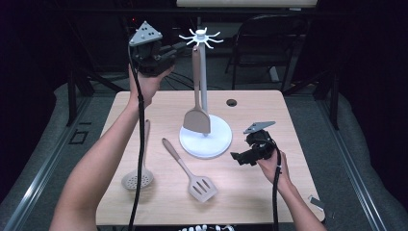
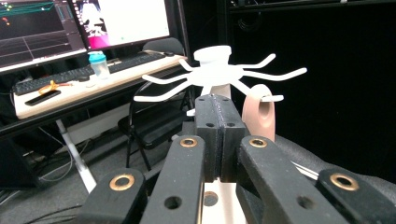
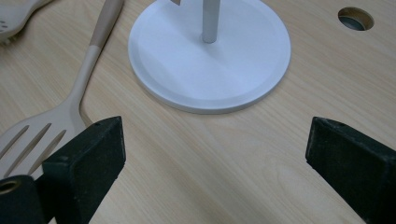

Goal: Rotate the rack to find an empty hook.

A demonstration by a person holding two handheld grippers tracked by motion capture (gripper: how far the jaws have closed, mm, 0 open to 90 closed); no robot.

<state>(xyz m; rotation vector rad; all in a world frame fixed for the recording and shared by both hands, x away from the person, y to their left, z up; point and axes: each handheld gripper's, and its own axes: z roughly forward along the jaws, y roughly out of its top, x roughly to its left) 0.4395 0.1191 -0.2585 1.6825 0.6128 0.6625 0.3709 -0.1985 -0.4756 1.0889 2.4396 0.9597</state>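
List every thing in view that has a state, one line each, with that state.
Left gripper: shut, empty, raised near the rack top.
Right gripper: open, empty, low over the table.
Solid turner: hanging from a rack hook, blade over the base.
Slotted turner: lying flat on the table.
Skimmer: lying flat on the table.
Rack: upright, one hook in use.

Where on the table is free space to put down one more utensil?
Bare wood lies right of the white stand base, toward the table's right edge, and along the near edge. It is crowded left of the base, where the slotted turner and skimmer lie.
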